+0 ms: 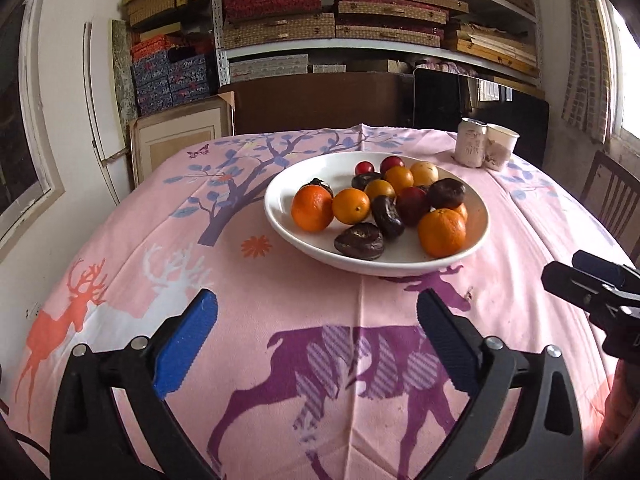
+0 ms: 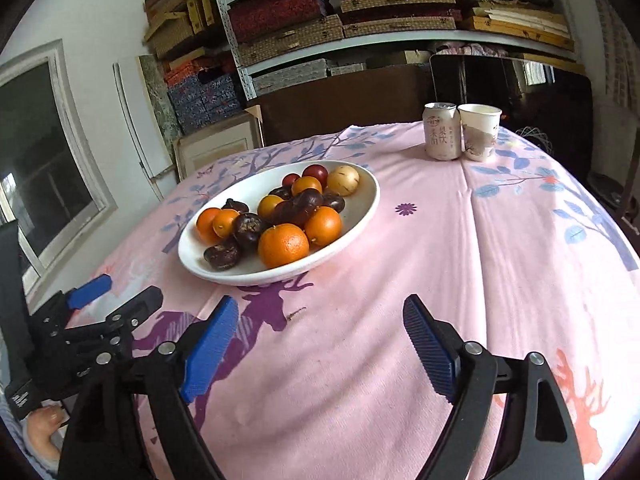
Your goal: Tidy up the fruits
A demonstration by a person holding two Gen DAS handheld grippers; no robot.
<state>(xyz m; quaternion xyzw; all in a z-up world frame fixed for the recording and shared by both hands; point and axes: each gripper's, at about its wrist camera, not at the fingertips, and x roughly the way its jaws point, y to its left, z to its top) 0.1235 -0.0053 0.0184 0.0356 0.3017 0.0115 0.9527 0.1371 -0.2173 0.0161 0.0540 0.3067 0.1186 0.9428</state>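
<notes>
A white bowl (image 1: 276,216) (image 2: 368,204) sits mid-table, holding several oranges (image 1: 312,208) (image 2: 283,245), dark brown fruits (image 1: 359,241) (image 2: 223,255), small red fruits (image 1: 364,167) (image 2: 315,171) and a pale yellow one (image 1: 424,173) (image 2: 343,180). My left gripper (image 1: 318,308) hangs open over the pink deer-print cloth, short of the bowl, with nothing between its blue pads. My right gripper (image 2: 320,314) is open too and empty, near the bowl's front right. Each gripper shows at the edge of the other's view: the right gripper (image 1: 592,292) and the left gripper (image 2: 116,292).
A drink can (image 1: 472,142) (image 2: 442,131) and a paper cup (image 1: 500,146) (image 2: 479,131) stand at the table's far right. Shelves of stacked boxes (image 1: 304,12) fill the back wall. A wooden chair (image 1: 612,196) stands at the right. A hand (image 2: 42,436) shows bottom left.
</notes>
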